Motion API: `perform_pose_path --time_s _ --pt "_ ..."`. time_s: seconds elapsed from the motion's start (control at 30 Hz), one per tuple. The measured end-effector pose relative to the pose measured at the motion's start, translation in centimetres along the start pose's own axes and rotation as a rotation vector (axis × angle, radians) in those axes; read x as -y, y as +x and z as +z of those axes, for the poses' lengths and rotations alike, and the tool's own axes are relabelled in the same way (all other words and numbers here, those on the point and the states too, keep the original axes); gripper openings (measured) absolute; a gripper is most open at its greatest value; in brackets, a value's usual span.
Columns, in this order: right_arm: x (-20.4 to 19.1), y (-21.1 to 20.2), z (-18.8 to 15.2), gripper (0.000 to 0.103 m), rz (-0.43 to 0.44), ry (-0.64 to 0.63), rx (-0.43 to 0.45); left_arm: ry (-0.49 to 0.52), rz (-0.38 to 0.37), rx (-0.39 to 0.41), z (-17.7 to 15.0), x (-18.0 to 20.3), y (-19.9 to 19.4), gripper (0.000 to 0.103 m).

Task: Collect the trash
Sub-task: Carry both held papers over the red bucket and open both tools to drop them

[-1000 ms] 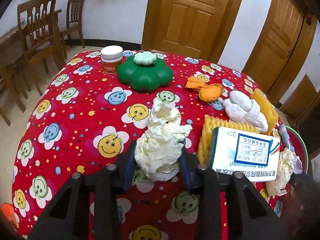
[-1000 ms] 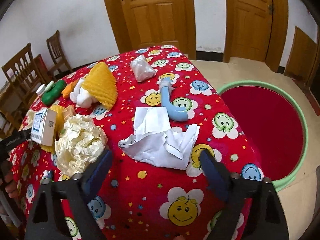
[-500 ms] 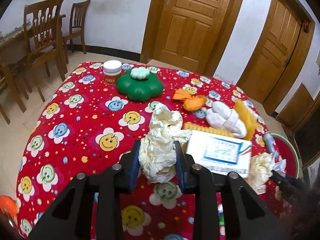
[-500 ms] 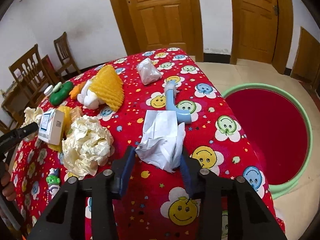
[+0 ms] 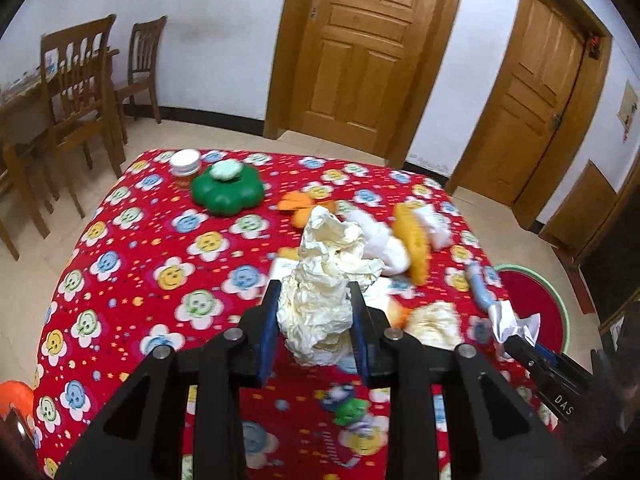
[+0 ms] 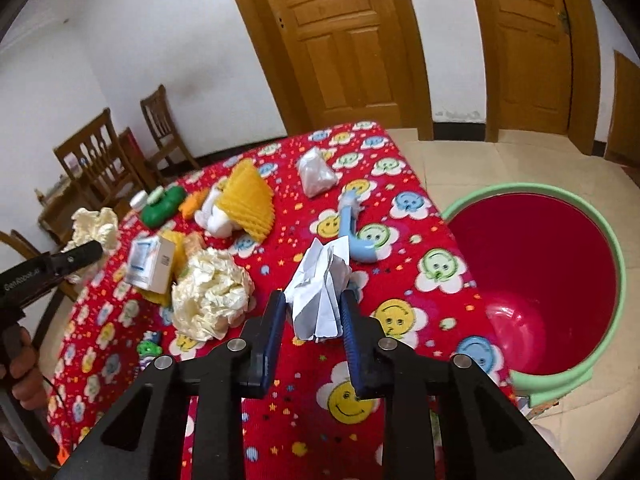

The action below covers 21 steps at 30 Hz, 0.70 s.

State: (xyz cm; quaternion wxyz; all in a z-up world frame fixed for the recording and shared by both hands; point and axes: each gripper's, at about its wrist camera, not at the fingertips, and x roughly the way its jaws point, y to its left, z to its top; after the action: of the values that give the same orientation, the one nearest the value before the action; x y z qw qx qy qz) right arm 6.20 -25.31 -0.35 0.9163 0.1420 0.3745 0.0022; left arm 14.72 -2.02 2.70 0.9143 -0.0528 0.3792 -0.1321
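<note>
My left gripper is shut on a crumpled cream paper wad and holds it above the red smiley-face tablecloth. The right wrist view shows that wad at the far left, off the table's edge. My right gripper has its jaws closing, with both pads pressing a crumpled white paper that is just off the cloth. A red bin with a green rim stands open on the floor to the right of the table.
A second cream wad, a small box, a blue tube, yellow foam netting, a white bag and a green flower-shaped container lie on the table. Wooden chairs stand at the far left.
The left gripper has risen with the cream wad, lifting it off the cloth. The right jaws went from wide open around the flat white paper to squeezing it into a bunch and raising it.
</note>
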Motion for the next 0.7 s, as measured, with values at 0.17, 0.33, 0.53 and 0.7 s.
perform_pose_path --time_s 0.17,0.33,0.53,0.7 --pt "1.7 -2.4 0.5 0.027 0.012 0.019 0.054 0.065 -0.040 0.002 0.1 4.0 -0.5 0.031" --pt "4.1 -3.9 0.6 0.027 -0.009 0.060 0.084 0.116 -0.098 -0.028 -0.2 7.6 0.2 0.031" --pt "7.5 -4.7 0.4 0.027 -0.059 0.124 0.098 0.184 -0.169 -0.085 -0.5 12.5 2.2 0.031" --pt "10.9 -4.6 0.2 0.027 -0.111 0.200 0.095 0.249 -0.224 -0.125 -0.6 16.6 4.2 0.031"
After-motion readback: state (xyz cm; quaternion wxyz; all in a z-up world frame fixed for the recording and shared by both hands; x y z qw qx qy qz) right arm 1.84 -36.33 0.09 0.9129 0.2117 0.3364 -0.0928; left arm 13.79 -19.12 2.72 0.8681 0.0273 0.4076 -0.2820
